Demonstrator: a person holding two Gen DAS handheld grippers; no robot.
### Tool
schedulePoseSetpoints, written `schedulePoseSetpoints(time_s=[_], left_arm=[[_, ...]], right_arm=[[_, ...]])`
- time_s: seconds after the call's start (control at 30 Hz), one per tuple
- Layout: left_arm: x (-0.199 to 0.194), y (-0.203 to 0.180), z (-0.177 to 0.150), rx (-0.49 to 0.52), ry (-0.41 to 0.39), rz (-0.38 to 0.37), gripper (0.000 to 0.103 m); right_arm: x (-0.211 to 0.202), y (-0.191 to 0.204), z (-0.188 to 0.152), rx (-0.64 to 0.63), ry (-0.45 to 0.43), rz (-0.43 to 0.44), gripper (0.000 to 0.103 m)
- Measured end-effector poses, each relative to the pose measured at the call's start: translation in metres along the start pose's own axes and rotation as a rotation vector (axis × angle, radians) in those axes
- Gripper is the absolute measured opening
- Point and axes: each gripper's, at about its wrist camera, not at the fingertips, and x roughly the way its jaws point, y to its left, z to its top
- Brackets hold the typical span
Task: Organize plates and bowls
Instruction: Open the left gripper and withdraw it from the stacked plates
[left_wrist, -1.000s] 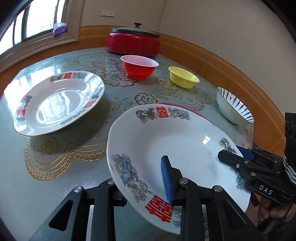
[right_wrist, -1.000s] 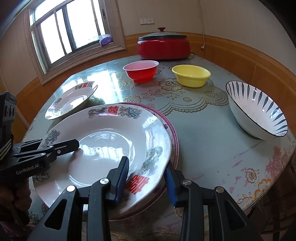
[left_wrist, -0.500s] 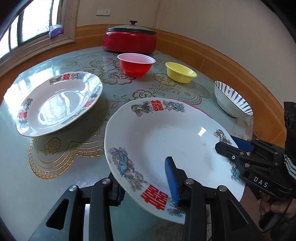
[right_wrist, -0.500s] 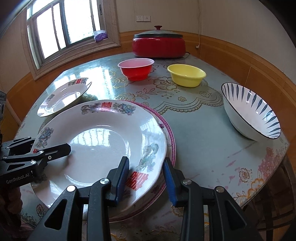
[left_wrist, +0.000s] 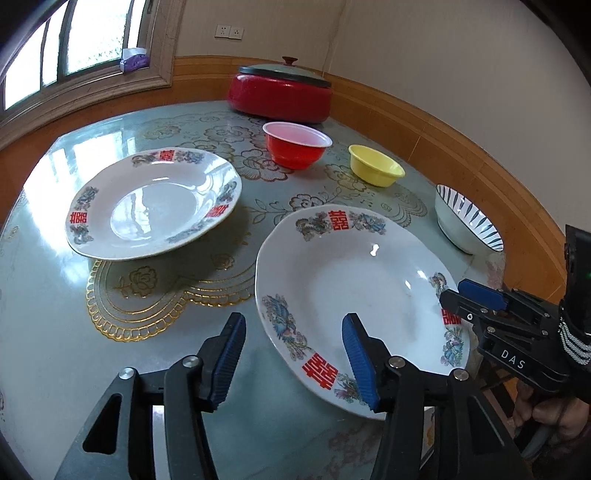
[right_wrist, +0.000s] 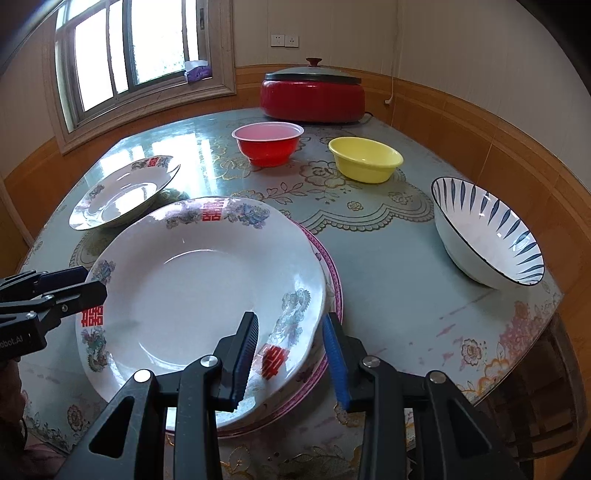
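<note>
A white plate with red characters (left_wrist: 351, 280) (right_wrist: 192, 288) rests on a pink-rimmed plate (right_wrist: 332, 273) at the table's near side. My left gripper (left_wrist: 295, 360) straddles its near-left rim. The jaws are opening, and the left pad stands clear of the plate. It also shows at the plate's left edge (right_wrist: 88, 282). My right gripper (right_wrist: 290, 360) is shut on the opposite rim, one pad inside and one outside, and shows again at the far right (left_wrist: 458, 301). A second white plate (left_wrist: 155, 206) (right_wrist: 122, 192) lies to the left.
A red bowl (right_wrist: 267, 144), a yellow bowl (right_wrist: 364, 158) and a blue-striped bowl (right_wrist: 484, 236) stand behind and to the right. A lidded red pot (right_wrist: 314, 96) sits at the back. The table edge (right_wrist: 554, 291) runs close to the striped bowl. A hand (left_wrist: 546, 410) holds the right gripper.
My left gripper's jaws have spread off the plate's rim and the gripper has drawn back a little. The right gripper keeps its hold and has barely moved.
</note>
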Motion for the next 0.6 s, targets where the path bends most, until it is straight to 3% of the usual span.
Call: schedulePoseSetpoints(time_s=[0.6], left_arm=[[0.005, -0.011, -0.003, 0.054, -0.014, 0.016, 0.059]], right_arm=[[-0.005, -0.005, 0.002, 0.095, -0.04, 0.042, 0.038]])
